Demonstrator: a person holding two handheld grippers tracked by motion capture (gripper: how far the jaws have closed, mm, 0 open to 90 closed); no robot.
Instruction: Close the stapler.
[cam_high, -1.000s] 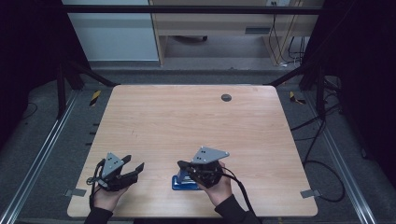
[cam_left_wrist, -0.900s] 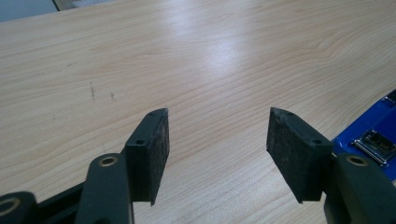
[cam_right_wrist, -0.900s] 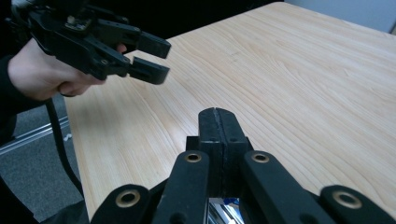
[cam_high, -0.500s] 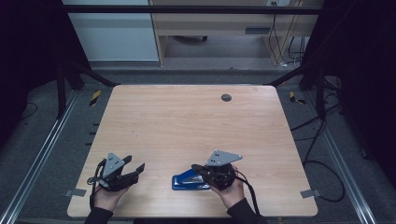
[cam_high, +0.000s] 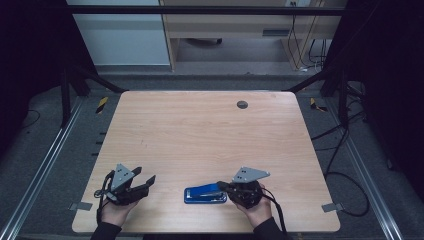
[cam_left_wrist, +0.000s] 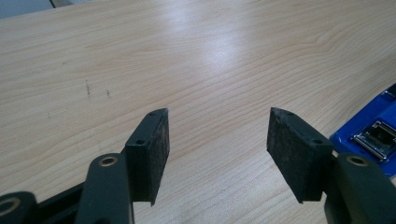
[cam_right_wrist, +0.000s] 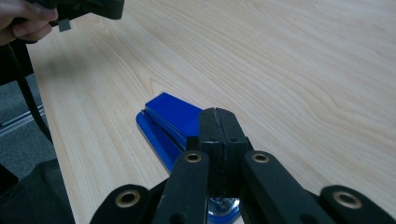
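High view first, nearest the person: the left hand (cam_high: 114, 212) holds the left gripper (cam_high: 146, 181) low over the near left part of the pale wood-grain worktop (cam_high: 200, 135). Its jaws stand wide apart with nothing between them; the left gripper view shows bare wood in the gap between the two black pads (cam_left_wrist: 154, 144).

To the right, at the near edge, the right hand (cam_high: 257, 210) holds the right gripper (cam_high: 221, 187), which points left across the worktop. Its jaws are pressed flat together, as the right gripper view makes plain, and they sit right at the near end of the flat blue plastic device (cam_right_wrist: 170, 116). Whether they touch it or pinch any part of it I cannot tell.

That blue device (cam_high: 205, 194) lies flat on the worktop near the front edge, between the two grippers and closer to the right one. In the left gripper view its corner (cam_left_wrist: 373, 126) shows a small metal-framed part.

Farther off, a small dark round cap (cam_high: 242, 104) sits in the worktop near its far edge.
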